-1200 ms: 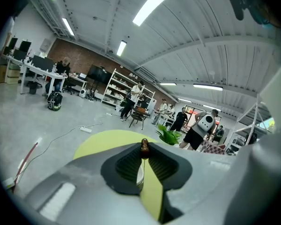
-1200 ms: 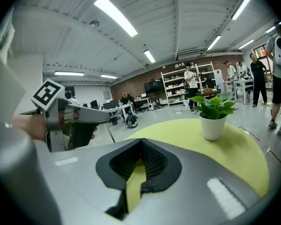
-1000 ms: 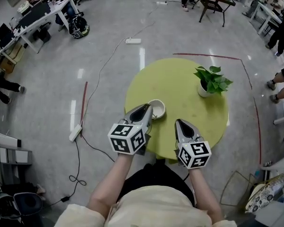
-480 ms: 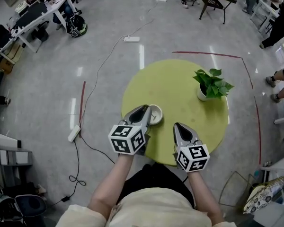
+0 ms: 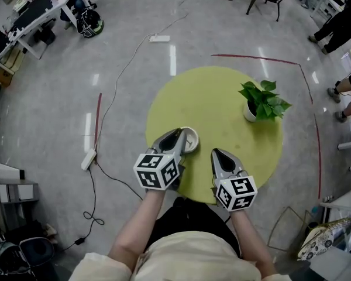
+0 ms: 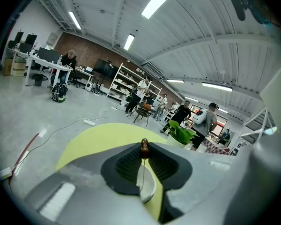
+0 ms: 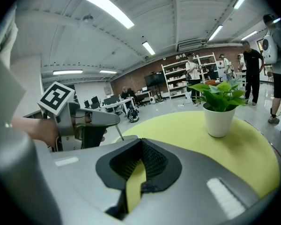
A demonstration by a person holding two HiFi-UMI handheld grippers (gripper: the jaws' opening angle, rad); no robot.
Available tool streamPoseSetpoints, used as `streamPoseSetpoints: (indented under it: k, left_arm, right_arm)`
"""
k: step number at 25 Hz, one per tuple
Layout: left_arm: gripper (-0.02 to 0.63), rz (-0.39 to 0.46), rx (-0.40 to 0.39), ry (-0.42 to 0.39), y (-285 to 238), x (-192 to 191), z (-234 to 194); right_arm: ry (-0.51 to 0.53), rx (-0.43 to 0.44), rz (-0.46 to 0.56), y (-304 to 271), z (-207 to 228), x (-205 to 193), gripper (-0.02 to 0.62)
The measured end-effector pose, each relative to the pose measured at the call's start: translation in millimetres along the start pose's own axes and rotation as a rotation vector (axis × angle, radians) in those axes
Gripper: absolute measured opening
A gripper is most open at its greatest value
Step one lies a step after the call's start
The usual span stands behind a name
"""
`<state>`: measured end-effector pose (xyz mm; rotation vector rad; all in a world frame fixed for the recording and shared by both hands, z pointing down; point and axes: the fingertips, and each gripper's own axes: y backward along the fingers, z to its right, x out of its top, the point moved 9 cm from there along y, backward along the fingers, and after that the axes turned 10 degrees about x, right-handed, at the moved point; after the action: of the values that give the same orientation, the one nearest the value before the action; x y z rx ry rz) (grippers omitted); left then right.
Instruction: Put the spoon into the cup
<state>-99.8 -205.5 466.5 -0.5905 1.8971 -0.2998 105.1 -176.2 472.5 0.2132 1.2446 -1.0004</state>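
Observation:
A white cup (image 5: pixel 192 140) stands near the front left of the round yellow-green table (image 5: pixel 222 95). My left gripper (image 5: pixel 178 135) hovers right over the cup, shut on a thin metal spoon (image 6: pixel 144 146) with a brown end. The spoon's shaft hangs down from the jaws towards the cup (image 6: pixel 149 189) below; its bowl is hidden. In the right gripper view the spoon (image 7: pixel 118 132) sticks out below the left gripper (image 7: pixel 113 120). My right gripper (image 5: pixel 217 153) hovers over the table's front edge to the right of the cup, shut with nothing in its jaws (image 7: pixel 140 144).
A green plant in a white pot (image 5: pixel 261 102) stands at the table's right side. Cables and a power strip (image 5: pixel 89 158) lie on the floor to the left. Desks, chairs and several people are around the room's edges.
The left gripper with the spoon has sunk a little over the cup. The right gripper has drifted slightly left and lower. Both sets of jaws look the same.

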Motion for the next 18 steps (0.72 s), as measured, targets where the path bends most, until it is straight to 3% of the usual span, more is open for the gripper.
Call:
streamPoseSetpoints:
  k: [18]
  left_arm:
    - [0.048, -0.019, 0.011, 0.037, -16.2, -12.6, -9.5]
  right_arm:
    - [-0.016, -0.002, -0.021, -4.2, 9.8, -3.0, 0.002]
